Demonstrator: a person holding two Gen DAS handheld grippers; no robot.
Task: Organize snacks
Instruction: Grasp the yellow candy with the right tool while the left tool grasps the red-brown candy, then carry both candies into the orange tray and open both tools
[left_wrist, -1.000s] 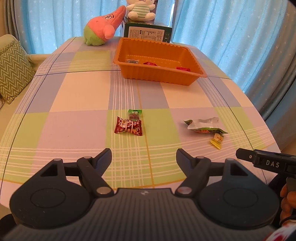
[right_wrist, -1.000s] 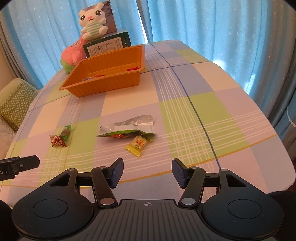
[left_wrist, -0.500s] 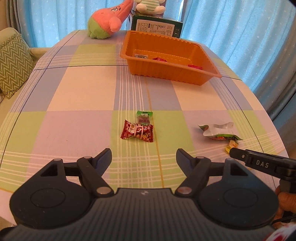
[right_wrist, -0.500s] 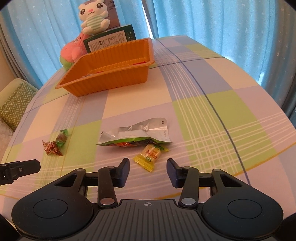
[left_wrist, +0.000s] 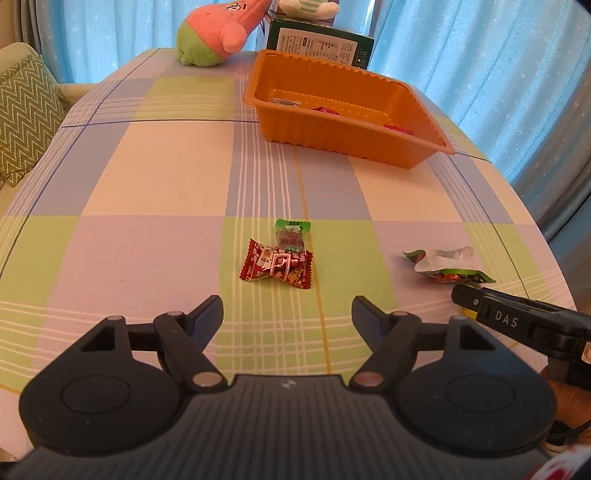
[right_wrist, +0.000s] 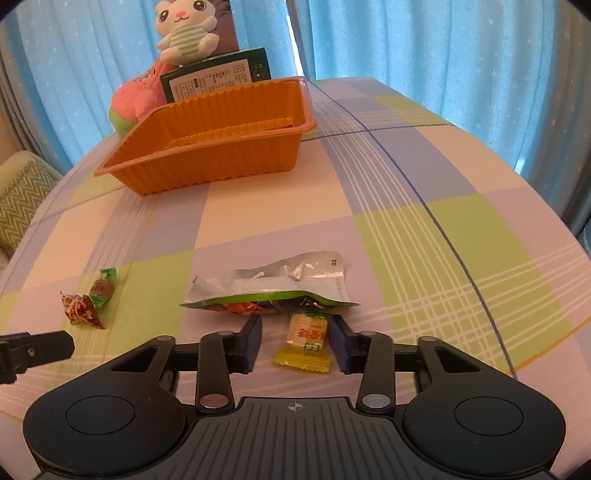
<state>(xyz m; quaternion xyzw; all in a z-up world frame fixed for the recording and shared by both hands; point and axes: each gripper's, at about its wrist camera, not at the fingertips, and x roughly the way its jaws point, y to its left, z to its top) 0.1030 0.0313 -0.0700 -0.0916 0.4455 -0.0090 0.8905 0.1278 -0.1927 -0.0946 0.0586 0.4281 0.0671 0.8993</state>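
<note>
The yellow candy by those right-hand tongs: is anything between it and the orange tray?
Yes. In the right wrist view, an opened silver-green packet lies between the yellow candy and orange tray; beyond it, bare tablecloth.

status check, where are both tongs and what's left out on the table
Right tongs open, straddling yellow candy, not closed yet. Left tongs open, short of red candy. Green pouch just behind yellow candy, crowding fingertips. Orange tray unobstructed.

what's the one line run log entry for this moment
right claw: open, straddling yellow candy | left claw: open, short of red candy | orange tray: some snacks inside
</note>
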